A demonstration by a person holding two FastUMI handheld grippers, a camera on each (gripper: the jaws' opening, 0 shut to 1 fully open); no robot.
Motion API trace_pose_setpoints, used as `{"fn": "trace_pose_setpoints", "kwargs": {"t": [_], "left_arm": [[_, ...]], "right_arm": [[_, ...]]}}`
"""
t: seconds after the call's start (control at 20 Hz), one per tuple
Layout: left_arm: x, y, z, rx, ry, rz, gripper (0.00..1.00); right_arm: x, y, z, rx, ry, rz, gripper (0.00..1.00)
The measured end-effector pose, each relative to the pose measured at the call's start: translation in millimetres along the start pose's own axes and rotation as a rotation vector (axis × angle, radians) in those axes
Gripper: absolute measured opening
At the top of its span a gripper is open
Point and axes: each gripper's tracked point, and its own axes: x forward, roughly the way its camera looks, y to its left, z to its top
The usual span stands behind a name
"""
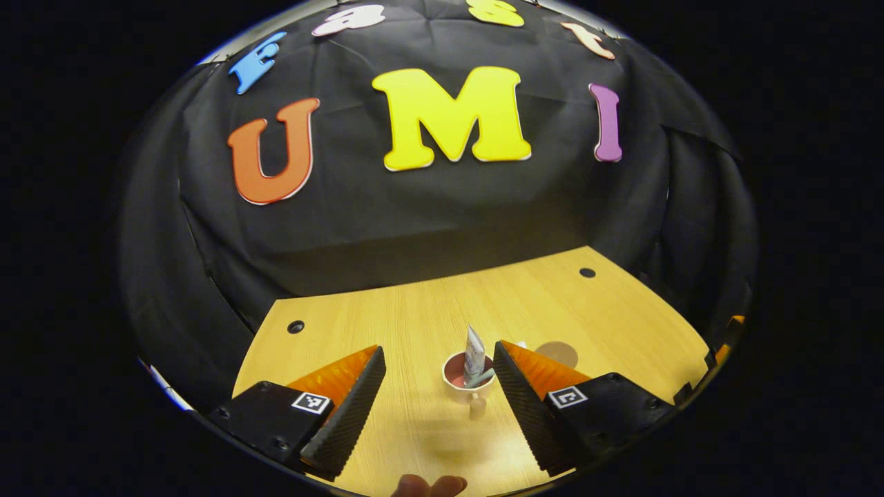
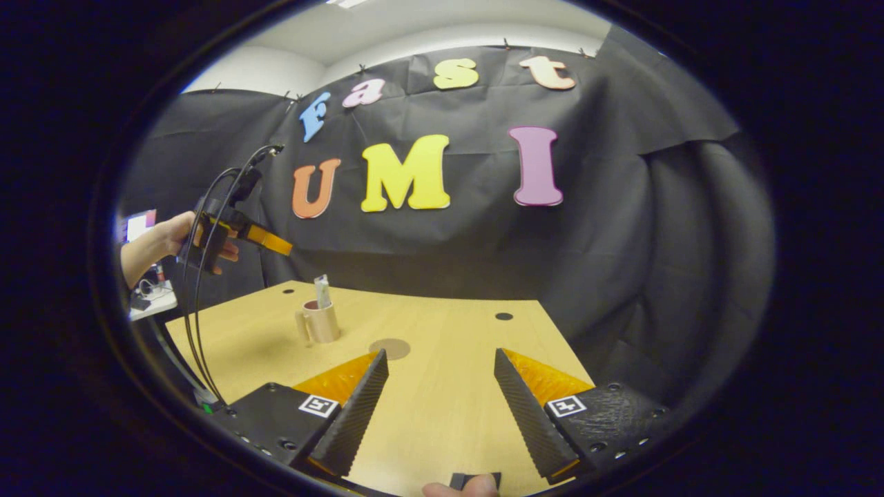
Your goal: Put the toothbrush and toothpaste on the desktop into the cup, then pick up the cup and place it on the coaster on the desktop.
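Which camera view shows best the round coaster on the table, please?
The right gripper view: the coaster lies bare on the desktop, its whole disc visible, apart from the cup. In the left gripper view the coaster is partly hidden behind one finger of the left gripper.

Left gripper view: high above the desktop, angled down toward the back wall, the cup near. Right gripper view: low over the desktop's near edge, facing the wall. Both share the cup and coaster.
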Motion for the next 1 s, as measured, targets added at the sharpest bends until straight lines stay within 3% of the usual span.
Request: {"fn": "trace_pose_setpoints", "kwargs": {"t": [0.1,0.15,0.25,0.35,0.4,0.55,0.8,1.0], "left_arm": [[11.2,-7.5,-11.1,0.108,0.1,-0.001,0.97],[14.1,-19.8,-26.1,0.115,0.174,-0.039,0.97],[25.7,-44.4,-62.8,0.067,0.322,-0.119,0.97],[29.5,-62.9,-92.7,-0.055,0.464,-0.166,0.98],[33.3,-64.7,-99.5,-0.086,0.497,-0.157,0.98],[36.4,-61.2,-112.9,-0.043,0.577,-0.117,0.99],[27.8,-88.1,-128.8,-0.023,0.693,-0.138,0.98],[33.4,-110.6,-142.2,-0.047,0.756,-0.135,0.99]], "right_arm": [[-6.6,-16.8,-5.5,-0.001,0.009,-0.029,0.93],[-8.3,-22.2,-7.2,0.008,0.012,-0.036,0.94],[-9.8,-24.4,-11.9,0.047,0.022,-0.025,0.94],[-9.3,-23.0,-18.0,0.07,0.026,-0.012,0.94],[-7.7,-22.0,-22.0,0.067,0.029,-0.009,0.94],[-11.0,-18.9,-28.8,0.025,0.033,0.004,0.94],[-12.8,-9.9,-31.9,0.052,0.034,0.041,0.95],[-11.9,-19.7,-32.0,0.091,0.028,0.023,0.95]]}}
